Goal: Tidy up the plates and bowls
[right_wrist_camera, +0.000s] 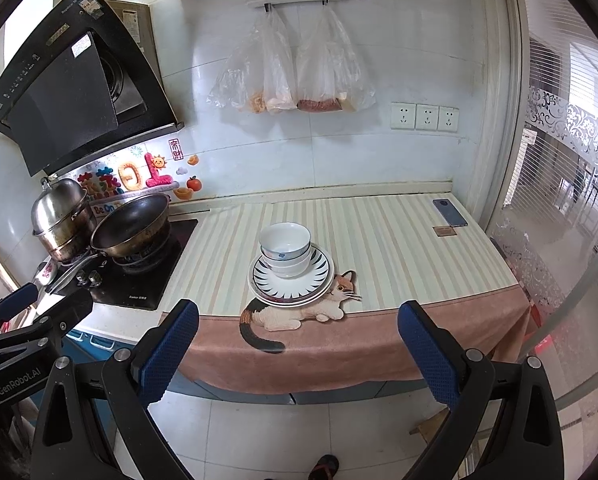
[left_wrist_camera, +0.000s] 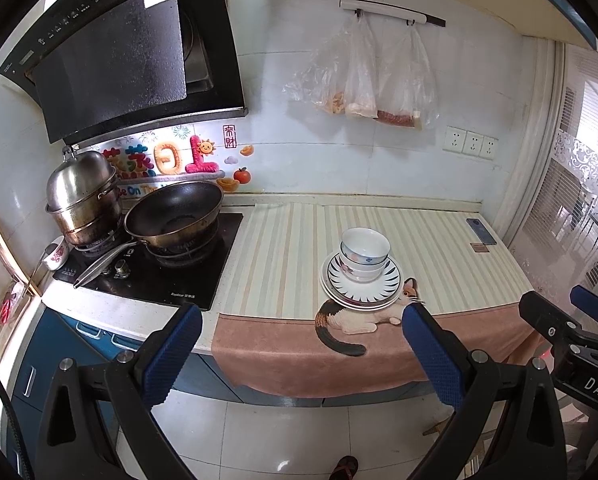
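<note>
Left wrist view: the left gripper (left_wrist_camera: 301, 322) is held back from the counter, over the floor, its two blue-padded fingers (left_wrist_camera: 175, 354) spread wide with nothing between them. The stack of bowls (left_wrist_camera: 364, 254) sits on the stack of plates (left_wrist_camera: 361, 286) ahead of the fingers, beyond their tips and nearer the right-hand finger than the left-hand one, well apart from both. The stack rests on the striped cloth (left_wrist_camera: 283, 248), its near rim overlapping the cat picture (left_wrist_camera: 363, 316) printed at the cloth's pink edge. The bowls are white with blue and red marks, nested upright; the top plate has dark radiating strokes around its rim, with plain white plates under it. The right gripper (left_wrist_camera: 567, 320) shows at the right edge.

Right wrist view: the right gripper (right_wrist_camera: 299, 320) also has its fingers (right_wrist_camera: 429, 354) wide apart and empty. The bowls (right_wrist_camera: 285, 250) on the plates (right_wrist_camera: 291, 278) lie ahead, about midway between the two fingertips and beyond them, not touching. The left gripper (right_wrist_camera: 23, 312) appears at the left edge, near the stove (right_wrist_camera: 139, 276).
</note>
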Motion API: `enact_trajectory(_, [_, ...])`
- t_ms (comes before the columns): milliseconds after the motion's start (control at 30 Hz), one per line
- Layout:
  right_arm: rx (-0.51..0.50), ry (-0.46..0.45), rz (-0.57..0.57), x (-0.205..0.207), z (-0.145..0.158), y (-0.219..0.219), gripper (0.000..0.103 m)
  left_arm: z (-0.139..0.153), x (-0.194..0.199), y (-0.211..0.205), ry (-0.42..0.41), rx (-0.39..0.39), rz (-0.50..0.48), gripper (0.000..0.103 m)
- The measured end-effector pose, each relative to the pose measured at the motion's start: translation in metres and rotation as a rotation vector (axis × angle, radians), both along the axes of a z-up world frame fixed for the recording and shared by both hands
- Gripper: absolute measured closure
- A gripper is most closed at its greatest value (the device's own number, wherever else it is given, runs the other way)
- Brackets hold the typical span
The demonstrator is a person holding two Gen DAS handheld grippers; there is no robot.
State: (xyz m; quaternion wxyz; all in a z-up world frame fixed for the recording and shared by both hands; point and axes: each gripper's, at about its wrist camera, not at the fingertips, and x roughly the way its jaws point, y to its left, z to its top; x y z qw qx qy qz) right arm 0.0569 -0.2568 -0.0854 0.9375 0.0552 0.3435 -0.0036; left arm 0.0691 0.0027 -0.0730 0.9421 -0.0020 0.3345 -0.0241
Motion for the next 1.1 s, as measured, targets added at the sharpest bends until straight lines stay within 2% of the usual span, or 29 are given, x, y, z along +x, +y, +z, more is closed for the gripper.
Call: enact_trajectory(1100, [-0.005, 0.0, -0.007, 0.0034, -0.0025, 0.0028, 0.001, -0.0008, 0.0067, 0.0073, 0.004, 0.006, 0.0, 0.0])
